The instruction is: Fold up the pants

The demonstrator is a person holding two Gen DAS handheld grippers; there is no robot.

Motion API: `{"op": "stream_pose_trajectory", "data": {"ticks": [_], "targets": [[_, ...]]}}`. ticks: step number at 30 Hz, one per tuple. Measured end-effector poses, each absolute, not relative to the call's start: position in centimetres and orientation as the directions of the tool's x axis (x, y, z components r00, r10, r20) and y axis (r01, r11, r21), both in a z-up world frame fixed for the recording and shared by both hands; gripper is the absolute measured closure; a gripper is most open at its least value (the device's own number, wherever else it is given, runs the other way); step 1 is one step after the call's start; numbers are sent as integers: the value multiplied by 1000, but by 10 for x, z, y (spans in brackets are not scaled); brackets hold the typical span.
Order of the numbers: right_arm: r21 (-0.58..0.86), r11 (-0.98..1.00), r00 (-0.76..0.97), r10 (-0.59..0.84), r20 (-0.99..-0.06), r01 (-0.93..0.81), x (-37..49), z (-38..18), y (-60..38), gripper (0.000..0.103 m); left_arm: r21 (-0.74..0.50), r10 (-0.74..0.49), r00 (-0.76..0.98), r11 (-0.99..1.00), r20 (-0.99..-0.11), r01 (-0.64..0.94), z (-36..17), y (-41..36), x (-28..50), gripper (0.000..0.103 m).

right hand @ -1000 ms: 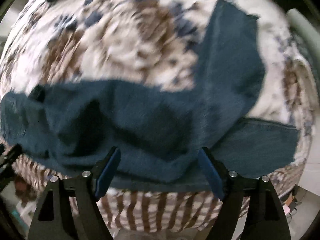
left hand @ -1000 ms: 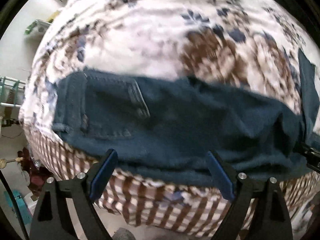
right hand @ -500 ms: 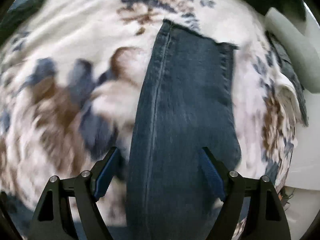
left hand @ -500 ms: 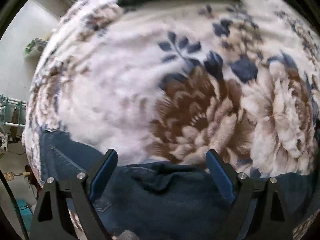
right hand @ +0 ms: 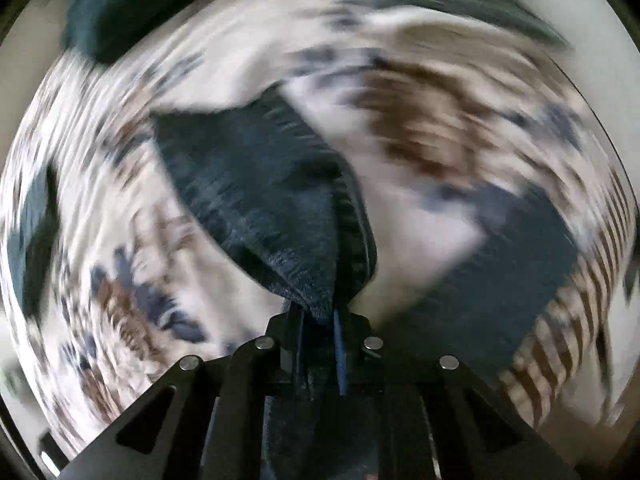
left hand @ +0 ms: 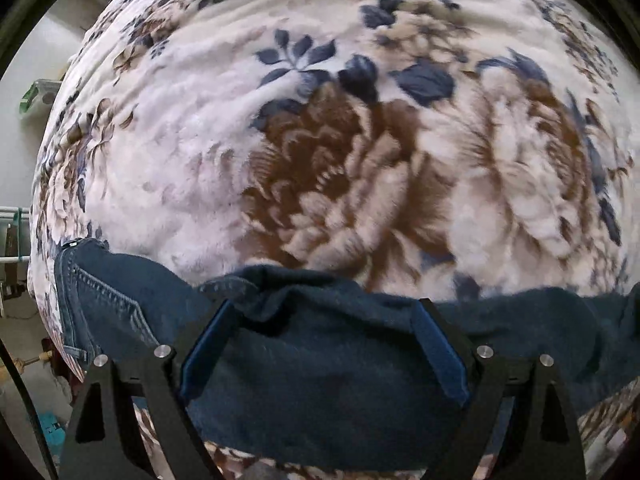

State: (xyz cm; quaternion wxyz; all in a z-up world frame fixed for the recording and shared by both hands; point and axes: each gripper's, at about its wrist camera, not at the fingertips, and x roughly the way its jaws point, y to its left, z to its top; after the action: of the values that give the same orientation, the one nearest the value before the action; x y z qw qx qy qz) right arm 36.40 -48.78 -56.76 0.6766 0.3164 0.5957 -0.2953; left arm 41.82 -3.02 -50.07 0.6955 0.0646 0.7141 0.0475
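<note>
My right gripper [right hand: 320, 316] is clenched on a leg of the dark jeans [left hand: 320, 380] lying on the floral blanket [left hand: 200, 168], my left gripper [left hand: 320, 344] gapes over the seat, and the folding looks barely begun, every fold still ahead.

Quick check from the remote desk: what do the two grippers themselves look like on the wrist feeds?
Both match: the left gripper and right gripper have black angular frames with triangular cut-outs, round silver bolt heads, and jaws lined with blue pads. No cables, markings or sleeves show.
</note>
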Motion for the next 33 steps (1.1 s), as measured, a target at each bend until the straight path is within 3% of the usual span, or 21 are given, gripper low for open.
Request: {"op": "stream_pose_trajectory", "data": {"ticks": [3,8,9,12,14,17,18,19,20,25,27,30,32,33], "targets": [[79,493,95,-9,-995,866,306,-586,-538,90,143,144,-27,988,-989,56,-496,-47,404,13],[168,284,110,212,-971,944,232,-657,-577,81,159,166,-55,979,-984,125,-511,-72,379,13],[236,221,183,236,-954,946,221,-663,-582,81,166,174,-52,977,-983,131,-512,-76,375,13],[318,132,287,213,-934,939,204,-661,-590,75,177,184,-44,975,-982,131,-511,-82,372,13],[360,72,342,185,-921,930,197,-662,-598,59,173,179,-38,978,-983,120,-507,-84,371,13],[372,43,359,188,-914,927,204,-675,-605,58,171,176,-26,978,-984,119,-500,-95,371,13],[376,46,362,186,-913,925,205,-681,-610,58,171,175,-20,977,-984,123,-496,-95,374,13],[352,77,336,167,-927,933,211,-679,-608,75,175,178,-10,976,-984,131,-492,-98,374,13],[302,123,285,141,-948,945,218,-677,-606,98,170,172,-1,976,-985,136,-491,-101,375,13],[222,197,224,12,-975,955,217,-641,-612,98,160,159,18,976,-987,149,-474,-114,369,13],[191,235,174,92,-980,953,223,-665,-616,96,161,160,20,977,-987,140,-471,-114,366,13],[159,355,106,164,-981,921,245,-676,-612,85,160,158,23,980,-987,121,-472,-90,370,13],[131,441,85,123,-989,888,259,-655,-600,63,154,151,44,983,-988,102,-468,-74,367,13],[134,449,94,112,-989,883,263,-647,-592,59,158,154,55,983,-987,93,-465,-66,367,13]]}}
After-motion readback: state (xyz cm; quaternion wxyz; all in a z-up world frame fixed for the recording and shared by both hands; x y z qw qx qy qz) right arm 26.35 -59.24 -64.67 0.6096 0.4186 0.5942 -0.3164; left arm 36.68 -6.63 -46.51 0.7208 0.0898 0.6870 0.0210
